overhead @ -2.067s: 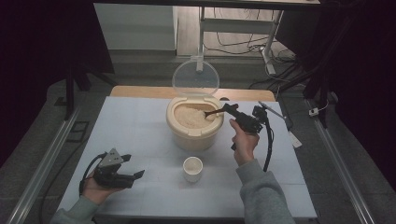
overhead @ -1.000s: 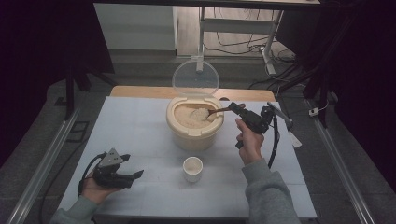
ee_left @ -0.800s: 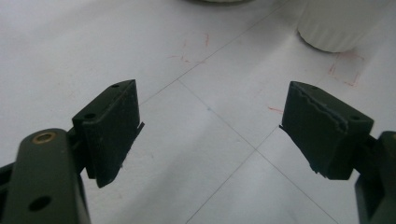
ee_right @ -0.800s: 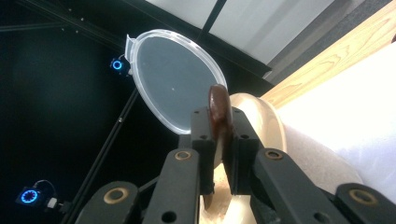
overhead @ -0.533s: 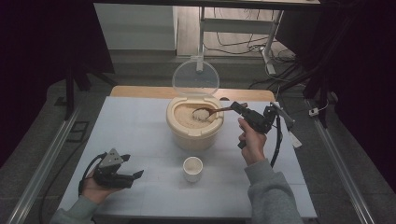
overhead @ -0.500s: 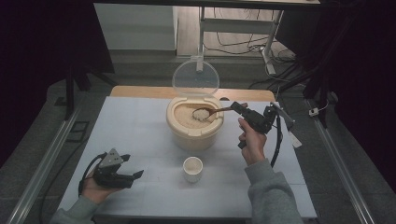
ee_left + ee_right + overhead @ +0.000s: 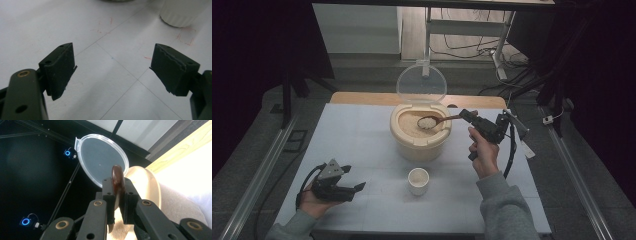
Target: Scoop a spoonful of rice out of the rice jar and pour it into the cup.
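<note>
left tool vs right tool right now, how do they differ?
The left tool has its jaws wide apart with nothing between them; the right tool is shut on the wooden spoon handle. The left tool rests low near the table front edge, while the right tool is raised beside the rice container, holding the loaded spoon over it. Both are black, two-jawed and hand-held.

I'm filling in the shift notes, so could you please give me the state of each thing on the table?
Rice bin: lid up, rice inside.
Spoon: loaded with rice, over the bin.
Cup: upright, looks empty.
Right gripper: shut on the spoon handle.
Left gripper: open, holding nothing.
</note>
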